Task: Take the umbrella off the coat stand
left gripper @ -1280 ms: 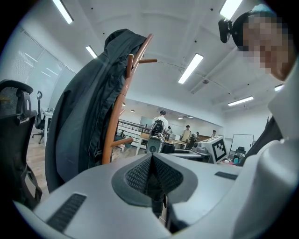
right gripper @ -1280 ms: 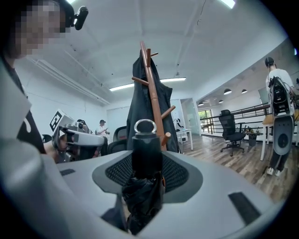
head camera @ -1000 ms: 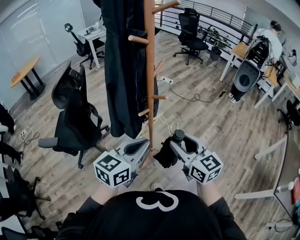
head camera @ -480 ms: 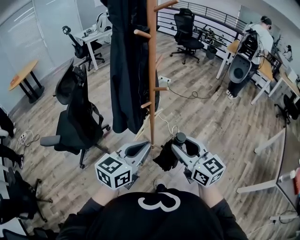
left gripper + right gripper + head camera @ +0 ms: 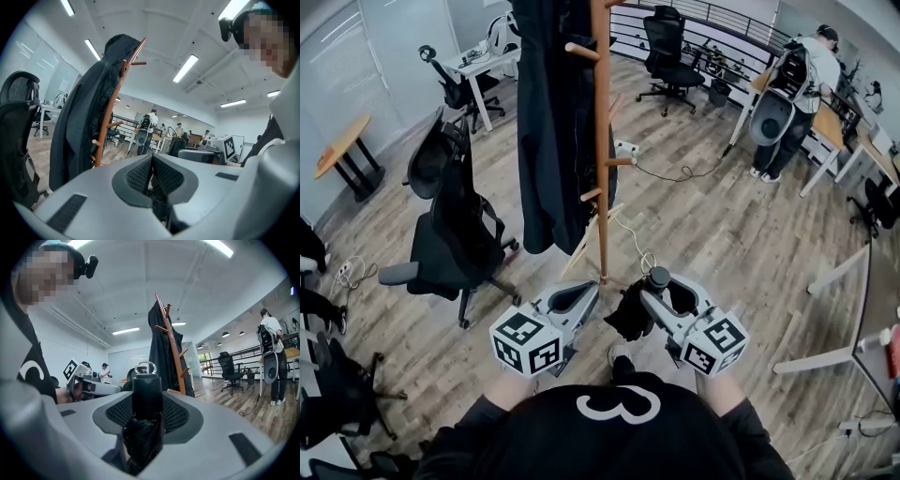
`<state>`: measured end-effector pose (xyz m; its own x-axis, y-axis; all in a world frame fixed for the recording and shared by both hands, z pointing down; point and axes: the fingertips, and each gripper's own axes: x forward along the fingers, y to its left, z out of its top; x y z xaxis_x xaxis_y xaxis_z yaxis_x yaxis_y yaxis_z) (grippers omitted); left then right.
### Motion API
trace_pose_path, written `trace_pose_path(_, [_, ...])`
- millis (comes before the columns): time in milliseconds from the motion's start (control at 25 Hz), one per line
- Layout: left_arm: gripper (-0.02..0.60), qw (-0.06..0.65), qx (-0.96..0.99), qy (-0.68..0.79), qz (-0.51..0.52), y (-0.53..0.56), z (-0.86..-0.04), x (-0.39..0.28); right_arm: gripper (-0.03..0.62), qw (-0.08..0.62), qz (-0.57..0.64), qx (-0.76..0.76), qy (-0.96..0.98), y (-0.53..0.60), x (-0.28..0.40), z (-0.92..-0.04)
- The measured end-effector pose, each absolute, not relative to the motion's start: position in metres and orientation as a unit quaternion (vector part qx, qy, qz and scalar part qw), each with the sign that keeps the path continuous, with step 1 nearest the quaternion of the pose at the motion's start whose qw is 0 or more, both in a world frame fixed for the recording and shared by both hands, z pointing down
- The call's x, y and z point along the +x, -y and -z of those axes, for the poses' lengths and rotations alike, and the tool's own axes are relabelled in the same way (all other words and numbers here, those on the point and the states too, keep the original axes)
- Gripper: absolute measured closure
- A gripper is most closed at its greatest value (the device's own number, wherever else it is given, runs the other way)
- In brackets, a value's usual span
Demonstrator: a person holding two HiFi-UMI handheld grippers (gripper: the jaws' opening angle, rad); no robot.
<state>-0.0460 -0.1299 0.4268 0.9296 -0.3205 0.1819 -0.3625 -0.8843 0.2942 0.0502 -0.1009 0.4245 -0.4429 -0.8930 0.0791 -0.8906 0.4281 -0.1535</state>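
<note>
Head view: the wooden coat stand (image 5: 601, 141) rises from the plank floor with a black coat (image 5: 548, 122) on its pegs. Near its foot, the right gripper (image 5: 654, 286) has its 2 fingers clenched on the folded black umbrella (image 5: 631, 309), already off the stand and clear of every peg. The left gripper (image 5: 581, 295) is clenched on nothing. Removal looks done; next comes carrying it away, grip firm. Only readable mark: a white 3-like figure on the person's top.
</note>
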Motion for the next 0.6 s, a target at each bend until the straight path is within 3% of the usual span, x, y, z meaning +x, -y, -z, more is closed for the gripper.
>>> trace_pose_path(600, [0.565,0.147,0.969,0.191,-0.052,0.119,-0.413,-0.057,0.396,0.018,0.075,-0.529,-0.845,0.088,0.044,-0.417])
